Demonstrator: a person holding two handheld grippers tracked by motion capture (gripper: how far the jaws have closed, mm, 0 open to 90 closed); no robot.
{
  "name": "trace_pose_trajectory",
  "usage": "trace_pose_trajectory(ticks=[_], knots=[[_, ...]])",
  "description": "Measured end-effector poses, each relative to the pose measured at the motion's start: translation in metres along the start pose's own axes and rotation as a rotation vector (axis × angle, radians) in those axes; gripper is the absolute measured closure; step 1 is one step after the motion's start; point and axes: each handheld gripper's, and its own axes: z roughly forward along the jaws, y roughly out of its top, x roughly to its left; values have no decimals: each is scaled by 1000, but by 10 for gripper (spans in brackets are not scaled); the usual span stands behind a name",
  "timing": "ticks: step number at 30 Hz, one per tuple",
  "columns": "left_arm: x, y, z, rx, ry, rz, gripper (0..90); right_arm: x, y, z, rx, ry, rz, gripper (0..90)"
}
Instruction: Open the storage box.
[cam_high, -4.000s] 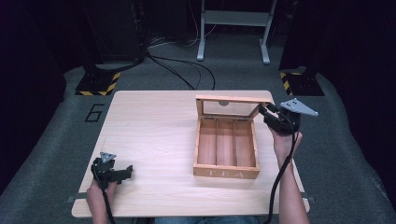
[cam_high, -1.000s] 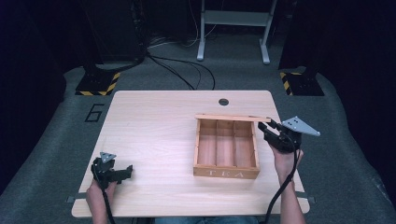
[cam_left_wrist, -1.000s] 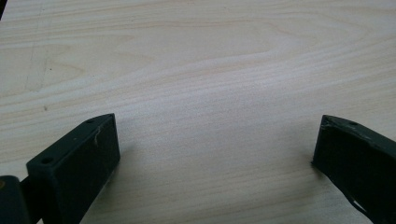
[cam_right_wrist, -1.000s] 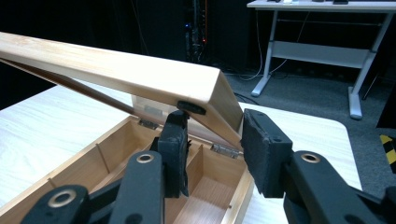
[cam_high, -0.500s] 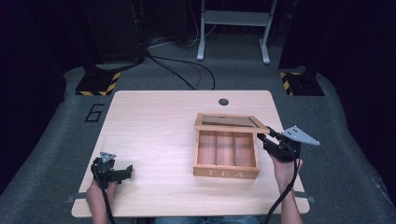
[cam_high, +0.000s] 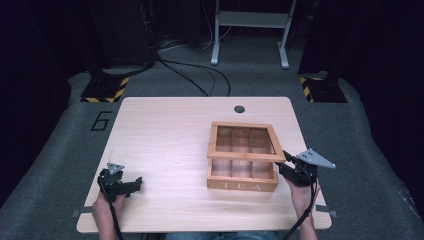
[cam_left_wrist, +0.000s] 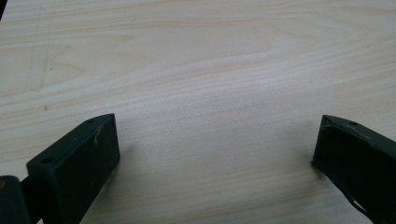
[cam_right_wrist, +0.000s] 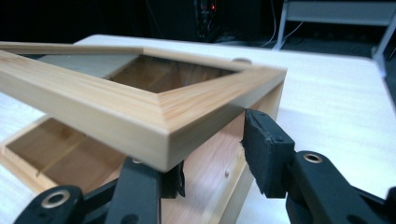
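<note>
The lid has swung down near level over the tea box, right gripper jaws gripping its corner.

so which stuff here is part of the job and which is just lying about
In the job:
- tea box
- its lid, half lowered
- right tool, shut on the lid's corner

Just about:
- left tool, open on the table
- floor cables
- metal stand

The counter is lit evenly from above, while the surroundings are left almost black. Soft shadows are cast beneath the left tool. In the right gripper view, the lid frame is rendered sharp and the background blurred.
</note>
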Motion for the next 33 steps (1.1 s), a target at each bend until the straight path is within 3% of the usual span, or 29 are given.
trace_pose_trajectory(ticks=[5, 12, 15, 20, 23, 25, 28, 33], knots=[[0, 0, 0, 1, -1, -2, 4, -1, -17, 5, 55, 30, 16, 584], [0, 0, 0, 0, 0, -1, 5, -2, -37, 3, 145, 56, 45, 501], [0, 0, 0, 0, 0, 0, 5, -2, -44, -1, 149, 65, 67, 478], [0, 0, 0, 2, -1, -2, 5, -3, -45, -13, 158, 96, 74, 372], [0, 0, 0, 0, 0, -1, 5, 0, -53, -16, 204, 93, 57, 311], [0, 0, 0, -1, 0, -1, 5, 1, -62, -15, 228, 108, 76, 279], [0, 0, 0, -1, 0, -1, 5, 1, -72, -13, 271, 95, 67, 176], [0, 0, 0, -1, 1, -1, 5, 1, -88, -8, 320, 36, 19, 106]])
